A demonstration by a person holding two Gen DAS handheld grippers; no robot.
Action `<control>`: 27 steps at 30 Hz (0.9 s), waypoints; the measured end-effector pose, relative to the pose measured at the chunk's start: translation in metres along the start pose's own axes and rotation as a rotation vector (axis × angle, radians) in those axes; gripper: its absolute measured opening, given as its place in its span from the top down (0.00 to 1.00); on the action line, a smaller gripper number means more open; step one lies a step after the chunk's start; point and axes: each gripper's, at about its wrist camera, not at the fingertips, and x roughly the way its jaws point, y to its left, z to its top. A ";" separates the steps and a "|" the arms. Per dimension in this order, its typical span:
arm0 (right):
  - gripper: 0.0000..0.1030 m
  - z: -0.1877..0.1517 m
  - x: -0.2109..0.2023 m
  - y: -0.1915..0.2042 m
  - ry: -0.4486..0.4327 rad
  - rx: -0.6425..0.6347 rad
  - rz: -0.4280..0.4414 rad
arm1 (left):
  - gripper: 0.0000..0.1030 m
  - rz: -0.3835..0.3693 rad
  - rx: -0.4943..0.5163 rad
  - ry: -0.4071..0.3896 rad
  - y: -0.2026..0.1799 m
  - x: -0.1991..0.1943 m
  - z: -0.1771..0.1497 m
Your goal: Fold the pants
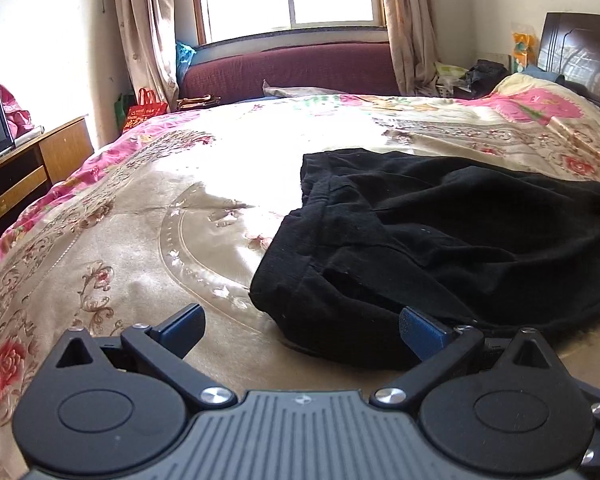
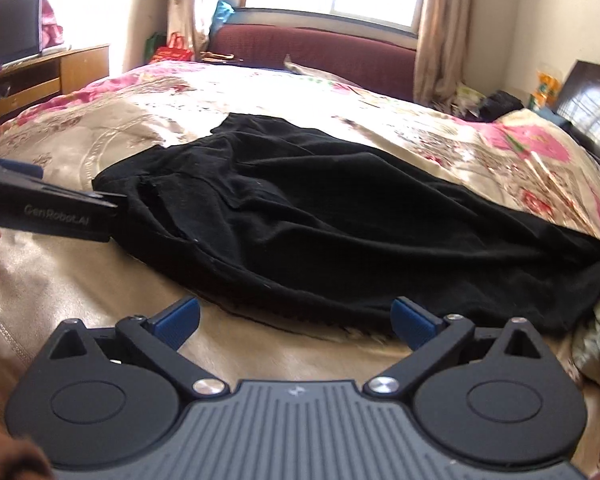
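Black pants (image 1: pixel 440 240) lie in a loose, wrinkled heap on the floral bedspread (image 1: pixel 120 240). My left gripper (image 1: pixel 302 330) is open, its blue pads wide apart; the near left corner of the pants lies between them, untouched by the left pad. In the right wrist view the pants (image 2: pixel 320 220) stretch from centre to right. My right gripper (image 2: pixel 294 322) is open just short of their near edge, nothing between its fingers. The left gripper's black body (image 2: pixel 48 208) enters from the left edge, its tip at the pants' left end.
A wooden cabinet (image 1: pixel 32 164) with a screen stands left of the bed. A maroon sofa (image 1: pixel 292 70) sits under the window behind the bed. The dark headboard (image 1: pixel 580 52) is at far right. A crumpled cloth (image 2: pixel 596 344) lies at the right edge.
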 end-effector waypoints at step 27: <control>0.37 0.032 0.078 0.045 0.040 -0.158 0.244 | 0.50 -0.177 0.181 0.094 0.014 0.061 0.011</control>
